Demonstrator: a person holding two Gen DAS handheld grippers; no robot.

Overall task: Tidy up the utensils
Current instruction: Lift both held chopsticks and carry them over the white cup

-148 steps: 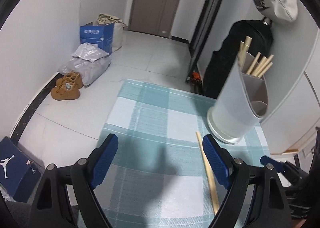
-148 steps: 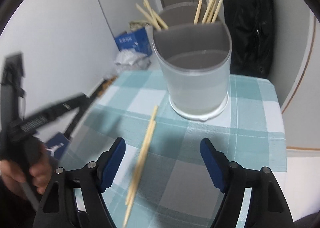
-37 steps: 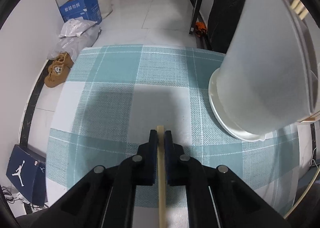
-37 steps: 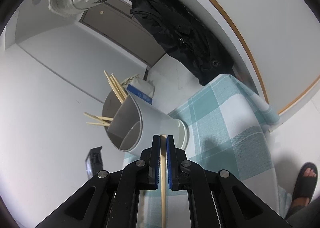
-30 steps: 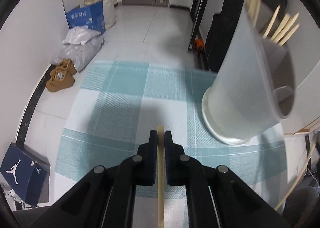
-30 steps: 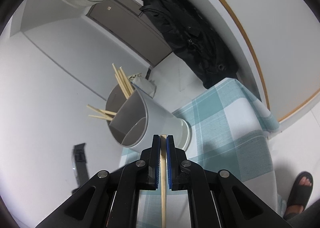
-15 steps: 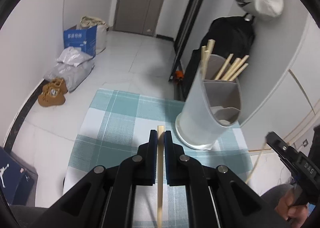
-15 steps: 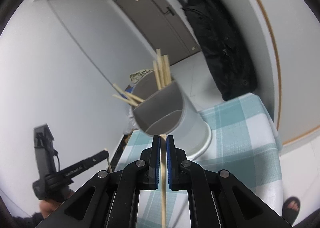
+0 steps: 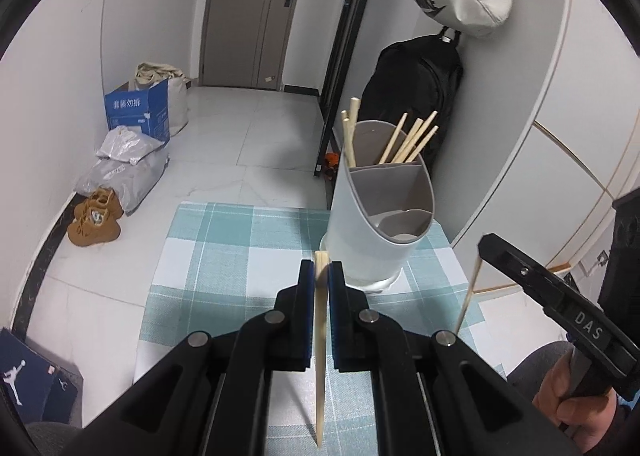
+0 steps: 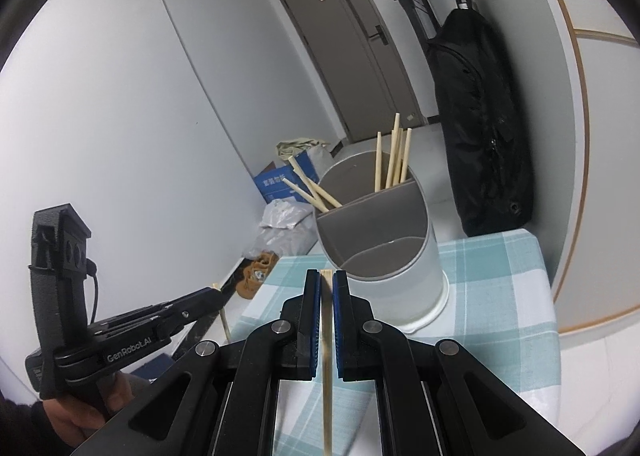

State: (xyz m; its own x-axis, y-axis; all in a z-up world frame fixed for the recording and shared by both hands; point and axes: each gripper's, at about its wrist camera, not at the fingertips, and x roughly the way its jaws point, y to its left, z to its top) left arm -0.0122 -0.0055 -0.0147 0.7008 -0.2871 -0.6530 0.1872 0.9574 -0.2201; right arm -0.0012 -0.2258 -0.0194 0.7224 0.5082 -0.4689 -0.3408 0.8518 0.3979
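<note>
Left gripper (image 9: 319, 278) is clamped on a chopstick (image 9: 320, 356), thick end poking out past the pads, thin end hanging down toward the camera. Right gripper (image 10: 327, 288) likewise pinches its own chopstick (image 10: 327, 368), the stick running back under the tool. Both held above the checked tablecloth (image 9: 240, 248), short of the holder (image 9: 378, 216). The holder stands at the far edge of the cloth, near the table end; more chopsticks (image 9: 412, 140) sit in its back compartment, the front compartments look empty.

Risks, as I judge them:
- Thin round stick in a narrow pinch: could pivot or slip when tipped upright.
- Two tools converging on one opening: sticks could cross or knock.
- Stick catching the divider or rim could push the light holder off the edge.
</note>
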